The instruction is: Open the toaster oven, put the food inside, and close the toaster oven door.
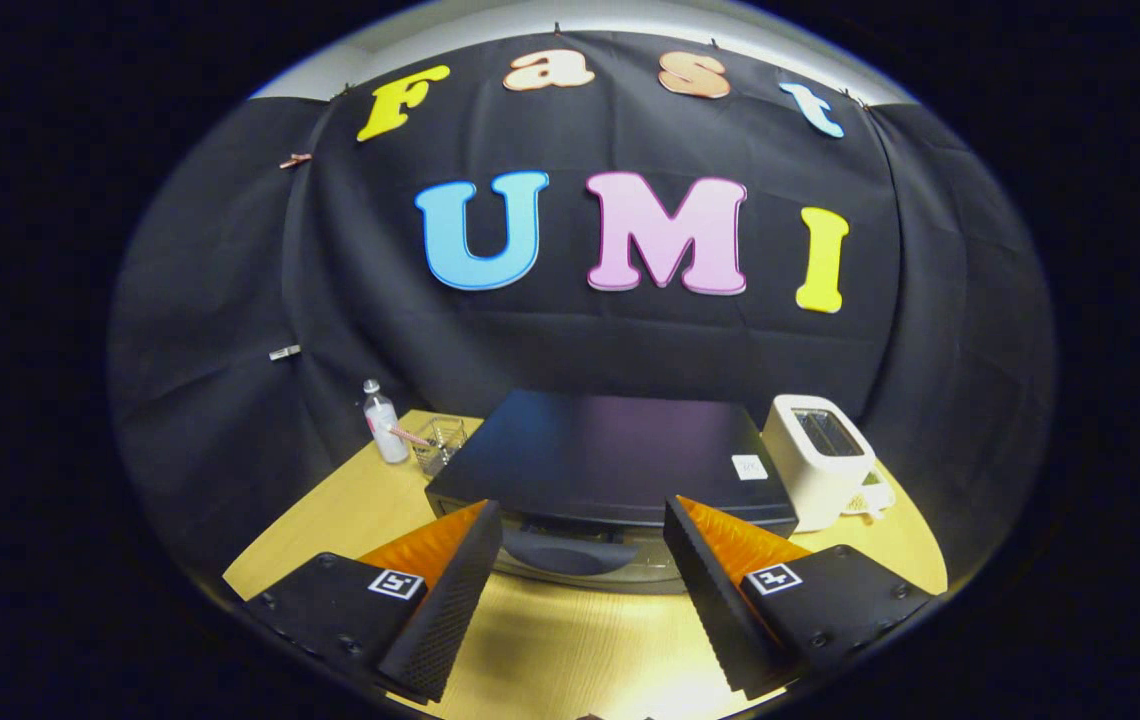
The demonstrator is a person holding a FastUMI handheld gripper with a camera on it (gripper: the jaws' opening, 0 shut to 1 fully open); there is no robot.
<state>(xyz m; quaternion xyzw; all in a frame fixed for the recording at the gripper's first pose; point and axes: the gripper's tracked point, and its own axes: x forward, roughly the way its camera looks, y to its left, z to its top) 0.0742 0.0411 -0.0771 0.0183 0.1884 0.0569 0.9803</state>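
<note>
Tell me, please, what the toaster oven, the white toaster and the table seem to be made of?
Toaster oven: likely painted metal, dark top with soft sheen. White toaster: probably glossy plastic, smooth rounded shell. Table: wood or wood-look laminate, pale grain. The gripper hangs open before the oven.

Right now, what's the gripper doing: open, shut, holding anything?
Gripper: open, holding nothing; its fingers are spread above the table, with the oven and its door handle just ahead between them.

Worktop (570, 650): pale wood, under my open jaws.
On it: toaster oven (610, 460) (middle), white toaster (820, 460), bottle (385, 425), clear basket (440, 442).
</note>
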